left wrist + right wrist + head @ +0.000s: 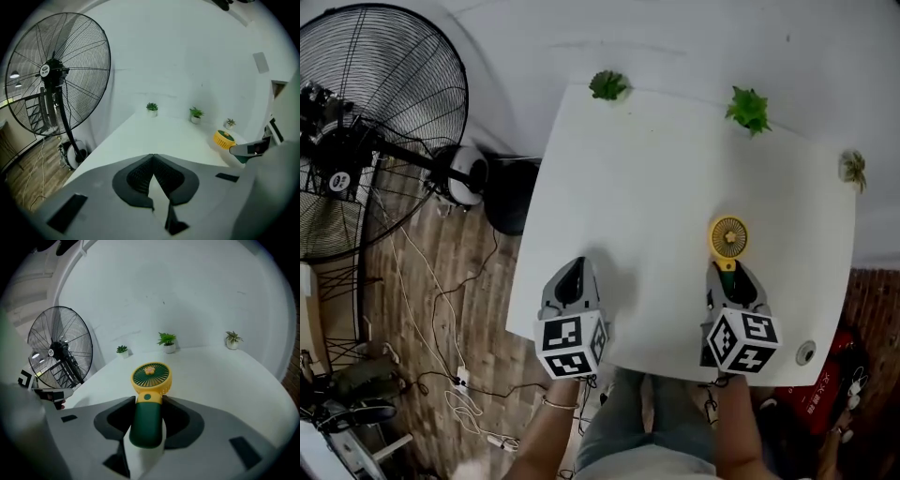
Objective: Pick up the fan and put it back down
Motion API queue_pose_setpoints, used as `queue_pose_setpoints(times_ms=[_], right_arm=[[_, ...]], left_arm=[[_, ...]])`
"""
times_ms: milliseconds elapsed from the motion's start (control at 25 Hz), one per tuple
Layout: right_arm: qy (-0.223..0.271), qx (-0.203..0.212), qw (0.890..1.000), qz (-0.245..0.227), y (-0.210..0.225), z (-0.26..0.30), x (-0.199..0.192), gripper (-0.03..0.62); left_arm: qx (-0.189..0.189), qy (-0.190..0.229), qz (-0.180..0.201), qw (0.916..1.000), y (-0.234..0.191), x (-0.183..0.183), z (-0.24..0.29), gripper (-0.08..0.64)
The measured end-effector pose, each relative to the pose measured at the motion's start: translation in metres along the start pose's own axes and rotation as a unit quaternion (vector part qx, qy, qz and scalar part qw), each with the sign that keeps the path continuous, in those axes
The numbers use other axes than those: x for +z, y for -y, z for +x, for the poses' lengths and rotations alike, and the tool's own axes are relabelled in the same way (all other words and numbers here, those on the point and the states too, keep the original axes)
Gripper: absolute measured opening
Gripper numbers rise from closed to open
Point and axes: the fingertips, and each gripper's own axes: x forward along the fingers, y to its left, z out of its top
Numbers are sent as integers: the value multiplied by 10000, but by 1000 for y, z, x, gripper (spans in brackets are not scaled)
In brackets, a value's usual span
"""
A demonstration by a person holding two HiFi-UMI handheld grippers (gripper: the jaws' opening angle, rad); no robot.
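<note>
Closest under the head view are your two grippers, marker cubes up, at the near edge of the white table (656,169). Your left gripper (574,268) rests over the table's left part with nothing near its tips. Your right gripper (727,270) points away from you, and the fan (728,236) sticks out just past its tips, yellow head forward. Three plants (607,85) stand along the far edge, well apart from the fan. A big floor fan (366,131) stands on the wooden floor off the table's left side, with cables trailing near it.

In the left gripper view, your jaws are pressed together, tip against tip, with nothing between them. The left gripper (152,157) looks across bare table toward the plants (152,107). The fan (223,138) shows at the right, held out in front of your right gripper (248,149). The floor fan (56,70) fills the left.

In the right gripper view, your right gripper (149,404) is clamped on the fan's dark green handle, one jaw on each side. The fan (151,376) has its round grille facing up, over the table's near part. You cannot tell from any view whether it touches the table.
</note>
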Motion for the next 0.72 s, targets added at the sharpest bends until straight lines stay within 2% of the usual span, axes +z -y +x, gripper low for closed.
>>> queue_pose_setpoints(times_ms=[360,720], right_arm=[[-328,-91,9994,-48,-7,18,-15,179],[-408,-63,9991,60,-12,23,-22,185]], left_arm=[[-62,-119,37,9999,-3,-12,7,12],[-56,-143,30,9999,-9,-15,10,12]])
